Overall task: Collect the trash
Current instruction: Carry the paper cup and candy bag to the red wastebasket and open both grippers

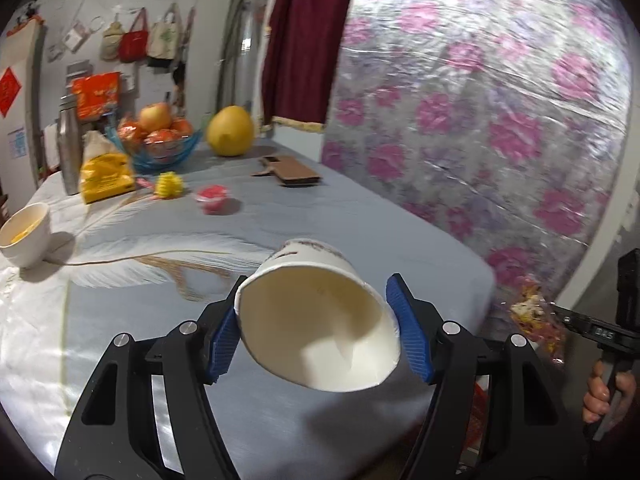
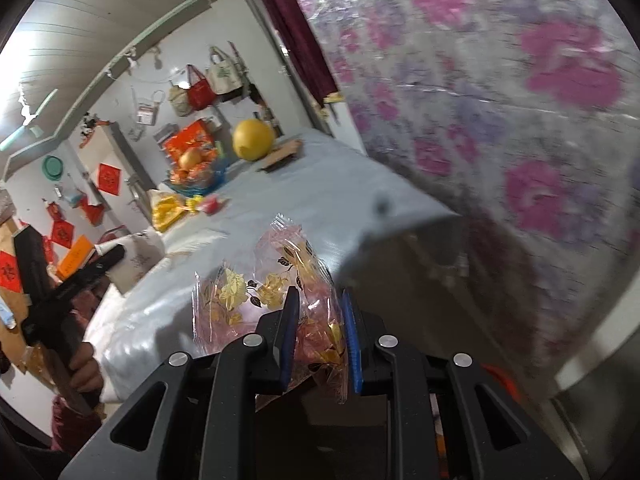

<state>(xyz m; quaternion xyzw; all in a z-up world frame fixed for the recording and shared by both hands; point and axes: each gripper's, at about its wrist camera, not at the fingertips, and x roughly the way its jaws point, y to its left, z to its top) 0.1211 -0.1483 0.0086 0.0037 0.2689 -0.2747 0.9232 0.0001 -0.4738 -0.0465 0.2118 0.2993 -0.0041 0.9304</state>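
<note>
Left tool (image 1: pixel 316 334) clamps an empty paper cup (image 1: pixel 316 320) sideways, clear of the tabletop (image 1: pixel 280 208); right tool (image 2: pixel 318 334) pinches a crumpled floral wrapper (image 2: pixel 268 292), evidently for disposal.

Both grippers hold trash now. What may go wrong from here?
1. The paper cup sits tilted between the left gripper pads, its rim squeezed out of round; it may slip or crumple.
2. The right gripper pinches only one end of the thin wrapper; the rest hangs free and may slide out.
</note>
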